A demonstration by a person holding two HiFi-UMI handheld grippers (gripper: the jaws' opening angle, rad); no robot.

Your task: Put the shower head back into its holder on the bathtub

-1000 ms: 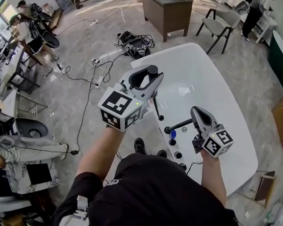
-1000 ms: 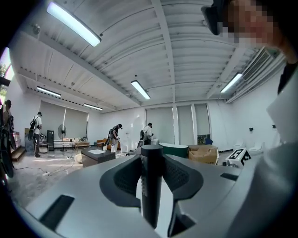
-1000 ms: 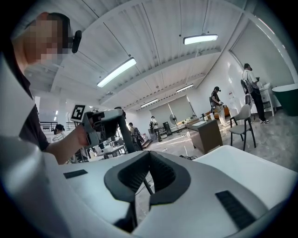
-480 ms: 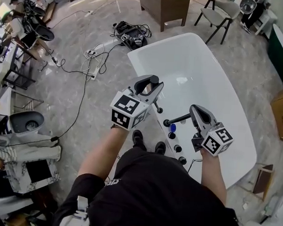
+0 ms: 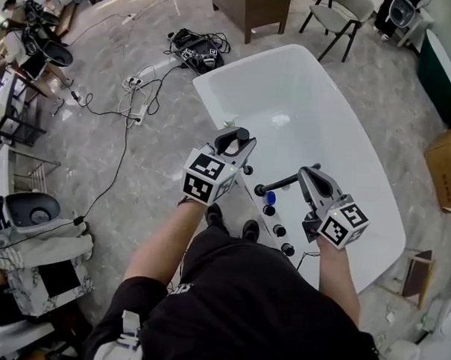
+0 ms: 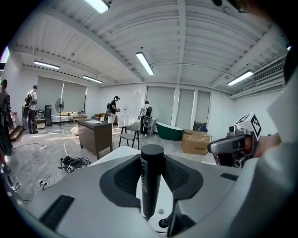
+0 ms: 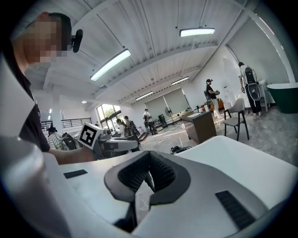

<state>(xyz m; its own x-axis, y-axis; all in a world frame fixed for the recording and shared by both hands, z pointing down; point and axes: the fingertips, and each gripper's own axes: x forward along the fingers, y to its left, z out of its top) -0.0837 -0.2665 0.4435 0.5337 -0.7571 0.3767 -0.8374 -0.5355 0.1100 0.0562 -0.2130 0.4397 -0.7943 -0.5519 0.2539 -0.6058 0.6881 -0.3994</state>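
The black cylindrical shower head [image 6: 152, 179] stands upright between the jaws of my left gripper [image 6: 152, 173], which is shut on it. In the head view the left gripper [image 5: 235, 137] hangs over the near rim of the white bathtub [image 5: 214, 100], just above a small black holder post [image 5: 247, 170] on the deck. My right gripper [image 5: 306, 174] is to the right, its tip at the end of the black faucet spout [image 5: 279, 184]. Its pads [image 7: 160, 173] meet at the tips, and I cannot tell whether they touch the spout.
Black knobs [image 5: 280, 230] line the tub deck near the person's feet. Cables and a power strip [image 5: 140, 90] lie on the floor at left. A dark desk [image 5: 248, 5], a chair [image 5: 333, 12] and a cardboard box [image 5: 444, 166] stand around the tub.
My left gripper has come down with the shower head toward the tub deck and its holder post. The right gripper has stayed by the faucet spout.
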